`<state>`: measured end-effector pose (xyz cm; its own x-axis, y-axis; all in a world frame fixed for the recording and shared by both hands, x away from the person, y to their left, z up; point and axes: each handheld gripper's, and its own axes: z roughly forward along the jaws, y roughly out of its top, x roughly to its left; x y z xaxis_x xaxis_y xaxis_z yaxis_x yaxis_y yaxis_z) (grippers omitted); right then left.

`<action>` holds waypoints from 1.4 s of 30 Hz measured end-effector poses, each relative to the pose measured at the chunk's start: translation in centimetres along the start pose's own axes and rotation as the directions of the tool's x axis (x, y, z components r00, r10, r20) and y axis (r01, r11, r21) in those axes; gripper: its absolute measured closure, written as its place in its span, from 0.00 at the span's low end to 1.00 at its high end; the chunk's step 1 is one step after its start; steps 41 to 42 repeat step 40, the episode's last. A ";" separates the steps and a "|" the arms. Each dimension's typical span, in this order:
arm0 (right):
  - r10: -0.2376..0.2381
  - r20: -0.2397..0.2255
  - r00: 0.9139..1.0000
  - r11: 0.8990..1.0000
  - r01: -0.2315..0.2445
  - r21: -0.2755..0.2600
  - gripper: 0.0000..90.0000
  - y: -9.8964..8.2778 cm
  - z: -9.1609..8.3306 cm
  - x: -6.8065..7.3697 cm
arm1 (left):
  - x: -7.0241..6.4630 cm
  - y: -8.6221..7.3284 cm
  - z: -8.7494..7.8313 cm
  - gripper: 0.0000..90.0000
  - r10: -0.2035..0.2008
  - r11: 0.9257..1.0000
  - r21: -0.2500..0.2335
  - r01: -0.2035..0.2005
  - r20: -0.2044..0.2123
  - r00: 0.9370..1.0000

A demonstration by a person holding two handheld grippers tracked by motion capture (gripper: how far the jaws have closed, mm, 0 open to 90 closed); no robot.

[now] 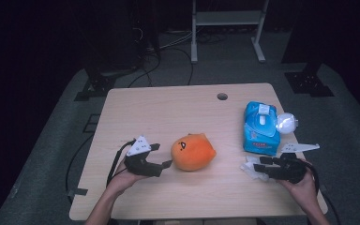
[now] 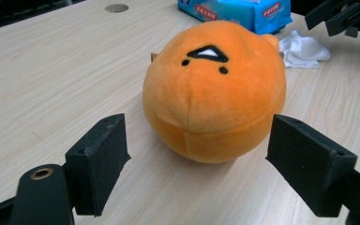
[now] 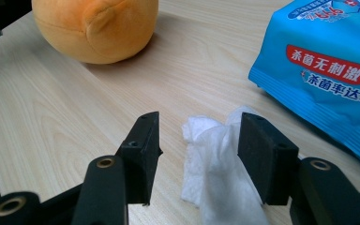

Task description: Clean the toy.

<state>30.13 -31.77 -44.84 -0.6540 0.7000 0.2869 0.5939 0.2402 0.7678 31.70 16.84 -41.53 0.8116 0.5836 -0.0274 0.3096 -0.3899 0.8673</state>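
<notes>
In the right gripper view the blue wipes pack [image 3: 328, 70] is cut off by the frame, and so is the crumpled white wipe [image 3: 211, 164] lying on the table between the right gripper [image 3: 199, 157]'s spread jaws; can't tell if it touches one pad. The round orange plush [image 2: 213, 89], little black face on top, sits mid-table just ahead of the left gripper [image 2: 194, 161], jaws wide and off it.

Bright orange on the plush toy [image 2: 214, 91], with two small black dots and a black-edged white triangle for a face. The wipes pack [image 1: 260, 127] is sky blue with a white lid, and a red band with white lettering across its side. The crumpled wipe [image 3: 214, 161] is plain white. Both grippers, left gripper [image 2: 197, 164] and right gripper [image 3: 199, 154], are matte black, and the table [image 1: 168, 105] is pale wood with fine grain.
</notes>
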 end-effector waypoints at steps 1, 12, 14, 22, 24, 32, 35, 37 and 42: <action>0.000 0.000 1.000 1.000 0.000 0.000 0.53 0.0 0.0 0.0 | 0.0 0.0 0.0 0.22 0.000 1.000 0.000 0.000 0.000 1.000; 0.002 -0.001 1.000 1.000 -0.002 0.003 0.52 0.0 0.1 0.0 | 0.5 -1.6 -0.9 0.21 -0.024 1.000 0.019 0.025 -0.016 1.000; 0.001 0.000 1.000 1.000 -0.001 0.004 0.52 0.0 0.1 0.0 | 0.6 -1.9 -1.0 0.21 -0.030 0.999 0.023 0.031 -0.019 0.999; 0.001 -0.001 1.000 1.000 -0.001 0.003 0.51 0.0 0.1 0.0 | 0.7 -3.5 -1.2 0.20 -0.060 0.997 0.050 0.061 -0.024 0.998; 0.002 -0.001 1.000 1.000 -0.002 0.003 0.51 0.0 0.1 0.1 | 0.8 -3.8 -1.2 0.20 -0.065 0.996 0.057 0.067 -0.026 0.998; 0.000 0.000 1.000 1.000 0.000 0.001 0.51 -0.1 0.1 0.0 | 0.8 -4.6 -1.6 0.18 -0.084 0.994 0.063 0.086 -0.033 0.996; 0.001 0.000 1.000 1.000 -0.001 0.003 0.51 -0.1 0.1 0.1 | 0.8 -4.9 -1.7 0.17 -0.084 0.994 0.068 0.087 -0.038 0.996; 0.002 -0.001 1.000 1.000 -0.002 0.001 0.51 -0.2 0.1 0.1 | 0.8 -4.9 -1.8 0.17 -0.086 0.994 0.066 0.089 -0.038 0.996; 0.000 -0.003 1.000 1.000 0.000 0.001 0.51 -0.1 0.1 0.2 | 0.6 -5.1 -1.6 0.17 -0.087 0.994 0.064 0.089 -0.032 0.996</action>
